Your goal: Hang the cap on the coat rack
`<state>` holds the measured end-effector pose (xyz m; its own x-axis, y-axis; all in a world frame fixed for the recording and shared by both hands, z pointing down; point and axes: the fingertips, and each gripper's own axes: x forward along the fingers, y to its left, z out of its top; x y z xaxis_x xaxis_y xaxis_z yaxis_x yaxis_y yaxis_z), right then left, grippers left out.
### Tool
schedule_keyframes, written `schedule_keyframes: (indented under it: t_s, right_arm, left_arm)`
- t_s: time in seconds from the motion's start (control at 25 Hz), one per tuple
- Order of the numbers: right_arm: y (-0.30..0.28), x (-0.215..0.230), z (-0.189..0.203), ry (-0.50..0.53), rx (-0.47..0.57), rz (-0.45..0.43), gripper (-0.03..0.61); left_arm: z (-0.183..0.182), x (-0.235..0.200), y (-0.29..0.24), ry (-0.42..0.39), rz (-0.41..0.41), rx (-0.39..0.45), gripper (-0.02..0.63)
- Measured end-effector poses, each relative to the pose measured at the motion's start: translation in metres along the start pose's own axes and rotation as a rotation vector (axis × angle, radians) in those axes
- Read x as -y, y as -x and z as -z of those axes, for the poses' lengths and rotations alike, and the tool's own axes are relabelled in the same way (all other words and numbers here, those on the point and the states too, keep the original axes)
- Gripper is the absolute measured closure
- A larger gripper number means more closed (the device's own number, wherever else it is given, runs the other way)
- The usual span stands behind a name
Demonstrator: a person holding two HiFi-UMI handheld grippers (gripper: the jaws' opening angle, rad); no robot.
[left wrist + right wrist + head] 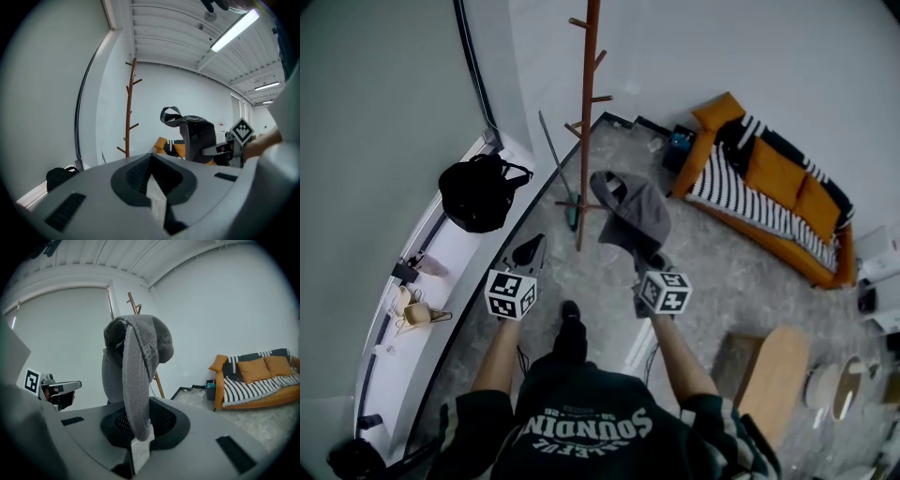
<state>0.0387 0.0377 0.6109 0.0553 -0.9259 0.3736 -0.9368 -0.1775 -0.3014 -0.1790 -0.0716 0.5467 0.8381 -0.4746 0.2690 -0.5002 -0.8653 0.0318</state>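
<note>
A tall brown wooden coat rack with short side pegs stands on the floor near the wall corner. My right gripper is shut on the grey cap and holds it up just right of the rack's pole, apart from it. In the right gripper view the cap hangs between the closed jaws of this gripper, hiding most of the rack behind it. My left gripper is shut with nothing in it, left of the pole. From the left gripper I see the rack and the cap.
A black bag and some cups sit on the white ledge at the left. A long-handled tool leans by the rack's base. An orange sofa with a striped blanket stands at the right, a round wooden table nearer.
</note>
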Motion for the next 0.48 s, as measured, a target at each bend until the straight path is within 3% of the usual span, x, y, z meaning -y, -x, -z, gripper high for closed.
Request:
schedule_keyframes:
  t_s: [0.48]
  right_arm:
    - [-0.102, 0.005, -0.054, 0.003, -0.004, 0.003, 0.558]
  left_arm:
    - [-0.029, -0.079, -0.094, 0.005, 0.038, -0.014, 0.614]
